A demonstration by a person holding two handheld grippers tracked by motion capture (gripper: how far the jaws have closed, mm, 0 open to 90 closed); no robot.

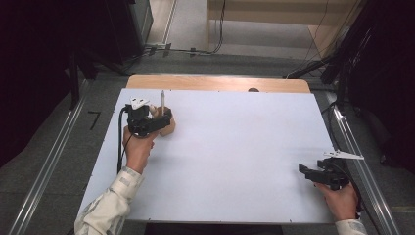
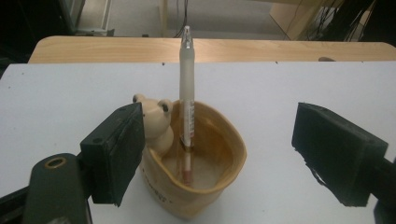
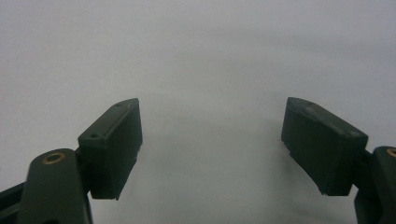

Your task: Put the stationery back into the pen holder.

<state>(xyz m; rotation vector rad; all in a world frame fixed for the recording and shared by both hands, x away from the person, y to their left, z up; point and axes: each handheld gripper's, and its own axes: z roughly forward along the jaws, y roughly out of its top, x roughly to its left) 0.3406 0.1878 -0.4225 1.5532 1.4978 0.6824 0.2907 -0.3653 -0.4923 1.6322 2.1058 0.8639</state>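
A tan cup [image 2: 219, 154] with a small cream frog figure [image 2: 156, 121] on its rim stands at the table's far left. A white pen [image 2: 187, 88] stands upright inside it, leaning on the rim. My left gripper [image 2: 218, 140] is open, with the cup between its jaws and the pen free of them. The left jaw sits just in front of the frog; the right jaw is well clear of the cup. From above, the left gripper [image 1: 164, 120] hides most of the cup [image 1: 170, 129], and the pen [image 1: 163, 99] pokes up. My right gripper [image 3: 212, 135] is open over bare white table, at the near right corner [image 1: 307, 172].
The white tabletop [image 1: 235, 156] stretches between the two hands. A wooden strip [image 1: 215, 83] runs along its far edge, with a small dark spot [image 1: 253, 90] on it. Metal rails [image 1: 357, 152] flank the table, and cables lie on the floor beyond.
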